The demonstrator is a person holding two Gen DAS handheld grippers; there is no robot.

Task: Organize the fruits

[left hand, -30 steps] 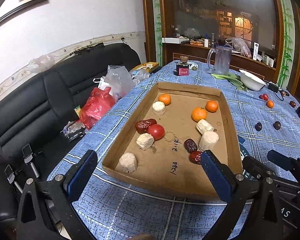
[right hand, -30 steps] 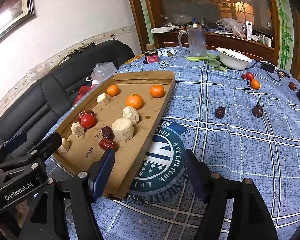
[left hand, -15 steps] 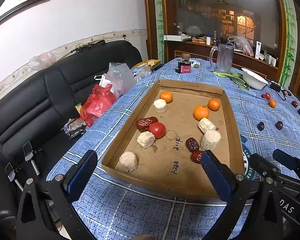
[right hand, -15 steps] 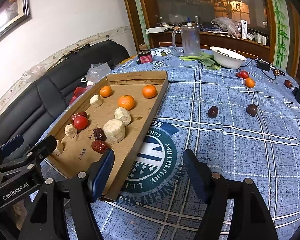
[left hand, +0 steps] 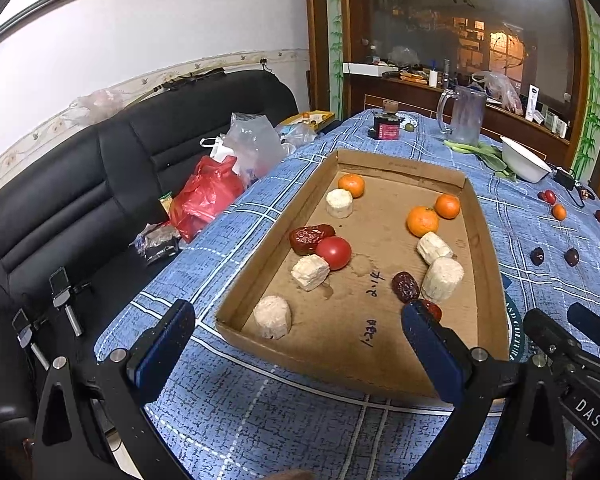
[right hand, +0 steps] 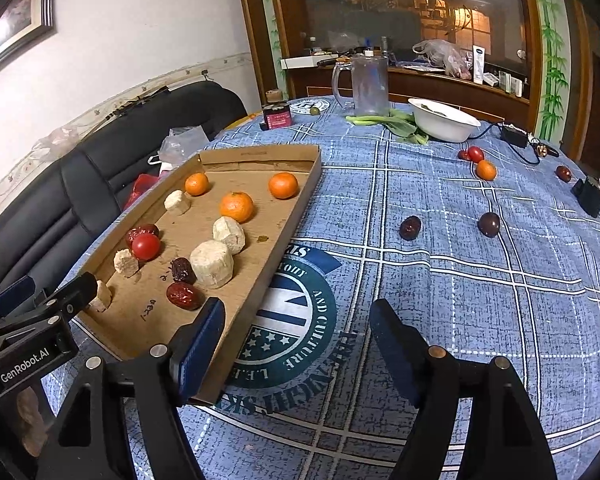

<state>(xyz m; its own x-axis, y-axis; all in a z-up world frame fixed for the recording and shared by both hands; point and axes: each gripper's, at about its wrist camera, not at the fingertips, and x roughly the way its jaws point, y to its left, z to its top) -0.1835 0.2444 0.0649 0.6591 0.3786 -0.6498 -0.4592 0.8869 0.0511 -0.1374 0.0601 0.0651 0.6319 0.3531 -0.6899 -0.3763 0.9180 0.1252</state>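
Observation:
A shallow cardboard tray lies on the blue checked tablecloth. It holds three oranges, a red tomato, dark red dates and several pale cut chunks. More loose fruit lies on the cloth to the right: two dark dates, a small orange and a tomato. My left gripper is open and empty above the tray's near edge. My right gripper is open and empty above the round emblem beside the tray's right wall.
A white bowl, green vegetables, a clear jug and a dark jar stand at the far side. A black sofa with plastic bags lies left of the table. A black box sits far right.
Both grippers have drawn back and risen slightly, so the tray and table look a little farther away. Nothing was taken hold of or moved.

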